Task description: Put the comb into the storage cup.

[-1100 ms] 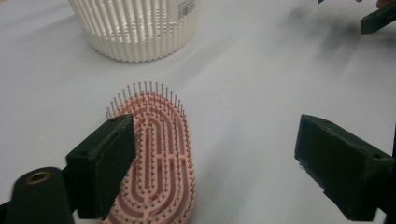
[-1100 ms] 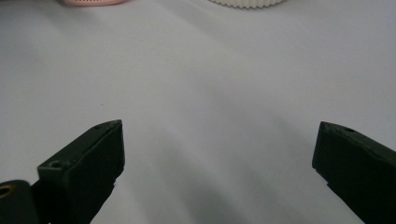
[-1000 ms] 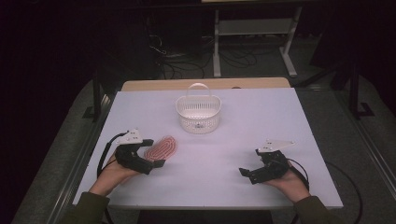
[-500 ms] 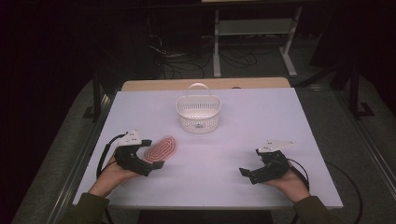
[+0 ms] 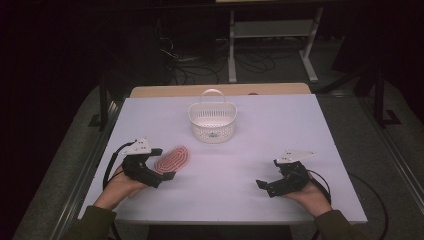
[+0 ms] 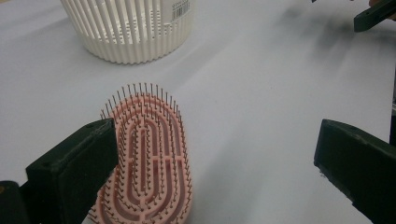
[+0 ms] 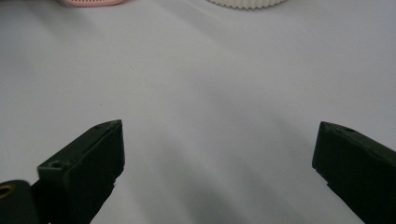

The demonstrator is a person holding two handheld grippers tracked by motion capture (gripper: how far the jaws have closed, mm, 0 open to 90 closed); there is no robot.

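White table (image 5: 240, 165); pink hairbrush's (image 6: 149, 163) handle hidden, perhaps behind left gripper (image 5: 159, 175).

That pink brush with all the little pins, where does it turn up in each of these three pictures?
High view: the pink brush lies left of centre on the table, at the left gripper.
Left gripper view: bottom left of centre, bristles up, beside the left-hand jaw.
Right gripper view: a pink sliver at the top left edge.
Shared landmark: the white slatted basket, beyond the brush in every view.
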